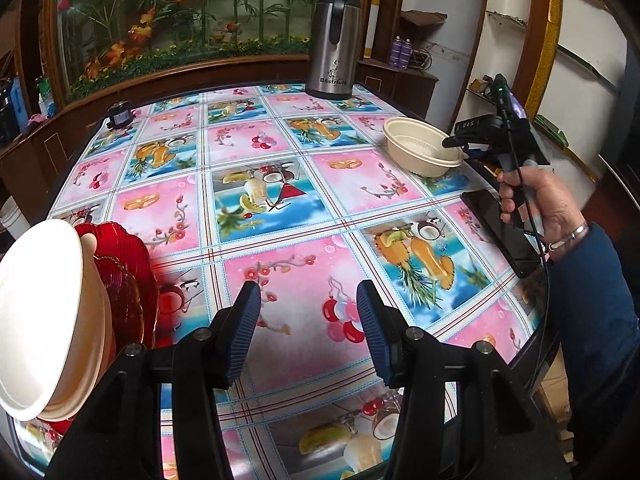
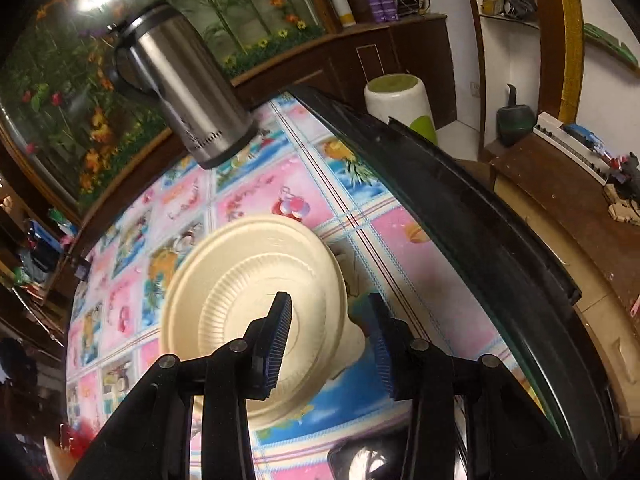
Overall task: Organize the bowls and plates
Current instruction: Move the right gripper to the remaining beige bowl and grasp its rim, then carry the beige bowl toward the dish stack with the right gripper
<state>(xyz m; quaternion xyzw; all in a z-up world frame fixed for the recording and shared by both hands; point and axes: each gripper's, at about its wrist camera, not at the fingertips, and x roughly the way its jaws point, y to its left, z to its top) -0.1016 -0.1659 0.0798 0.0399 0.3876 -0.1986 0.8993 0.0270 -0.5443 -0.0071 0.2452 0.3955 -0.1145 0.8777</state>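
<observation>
Right gripper (image 2: 328,336) jaws apart, straddling the bowl (image 2: 256,300) rim: one finger inside, one outside. Left gripper (image 1: 308,332) apart, far off.

A tablecloth (image 1: 280,208) is seen checked in pink and blue squares printed with fruit and drinks, on which cream bowls (image 1: 424,146) (image 1: 48,320) (one ribbed inside), a red plate (image 1: 128,276), a steel flask (image 1: 330,40) and a black phone (image 1: 500,228) are set, with blue-padded black grippers (image 1: 308,332) (image 2: 330,346).
</observation>
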